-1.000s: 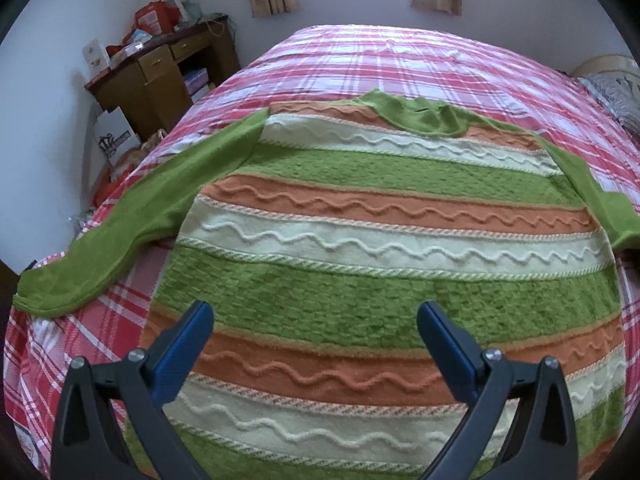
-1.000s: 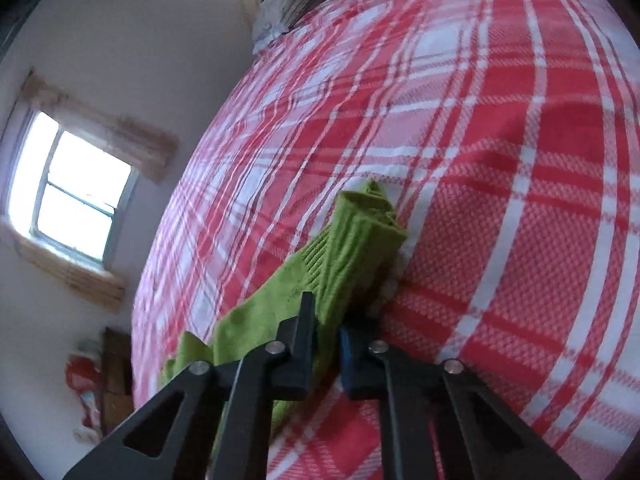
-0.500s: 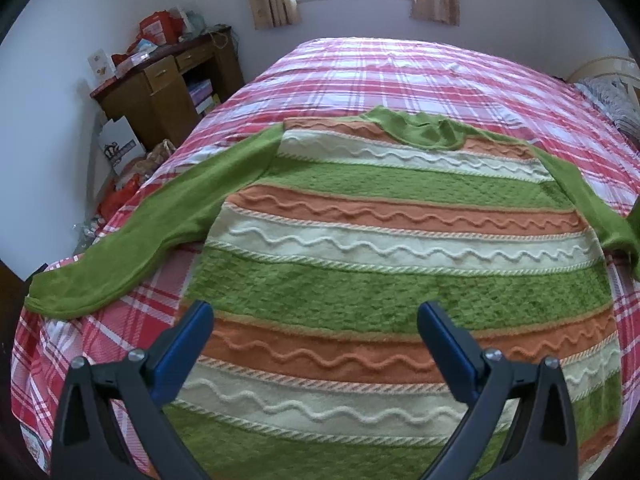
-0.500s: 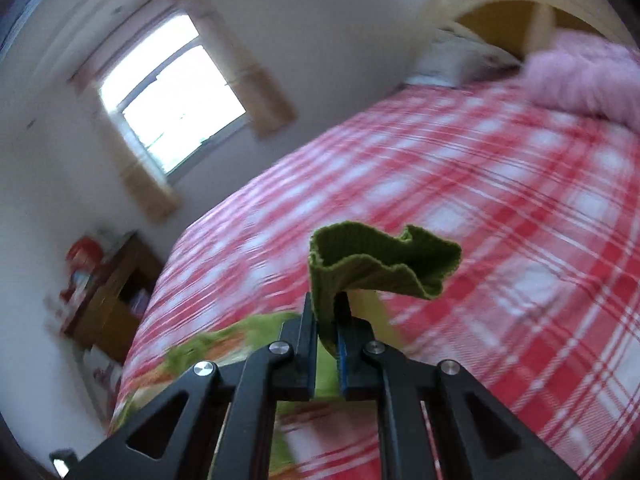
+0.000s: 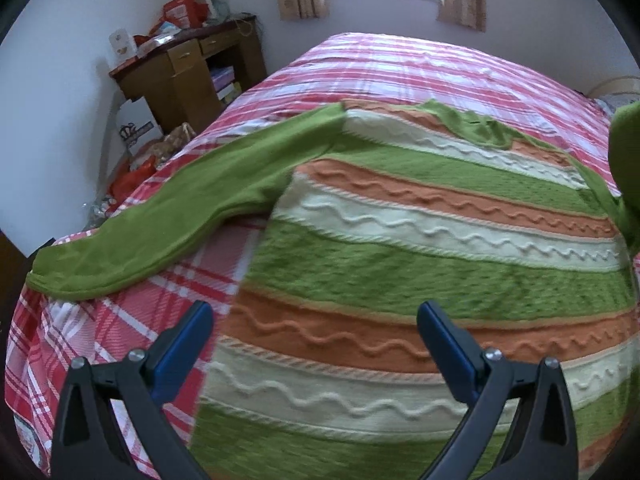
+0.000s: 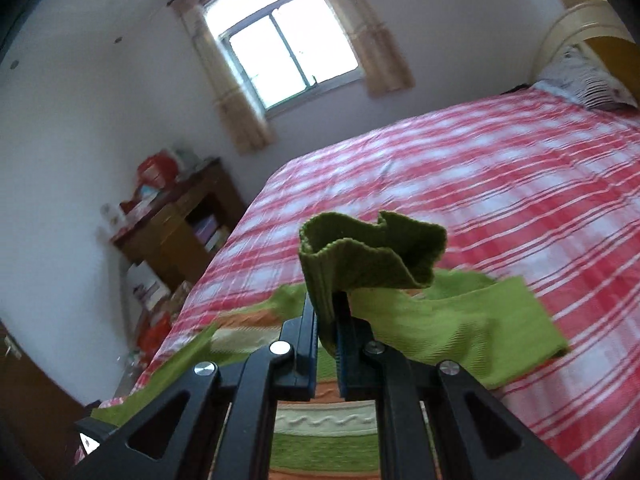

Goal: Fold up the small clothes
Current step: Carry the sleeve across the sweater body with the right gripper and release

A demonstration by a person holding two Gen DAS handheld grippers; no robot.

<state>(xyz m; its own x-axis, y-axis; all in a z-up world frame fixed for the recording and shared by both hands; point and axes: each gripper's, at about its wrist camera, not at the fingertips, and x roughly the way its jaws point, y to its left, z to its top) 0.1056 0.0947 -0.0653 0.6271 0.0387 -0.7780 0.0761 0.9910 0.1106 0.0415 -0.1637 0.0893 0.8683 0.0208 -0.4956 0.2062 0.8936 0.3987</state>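
Observation:
A knitted sweater with green, orange and cream stripes lies flat on the red plaid bed. Its left green sleeve stretches out toward the bed's left edge. My left gripper hovers open over the sweater's lower left side, nothing between its blue pads. My right gripper is shut on the ribbed cuff of the right green sleeve, held up above the sweater body. In the left wrist view that lifted sleeve shows at the right edge.
A wooden desk piled with clutter stands by the wall left of the bed, with bags and boxes on the floor beside it. A curtained window is behind the bed. A pillow lies by the headboard at right.
My right gripper lifted the sleeve cuff off the bed, rolled upright and carried it over toward the sweater body. The left gripper drifted left toward the sweater's left side, still open.

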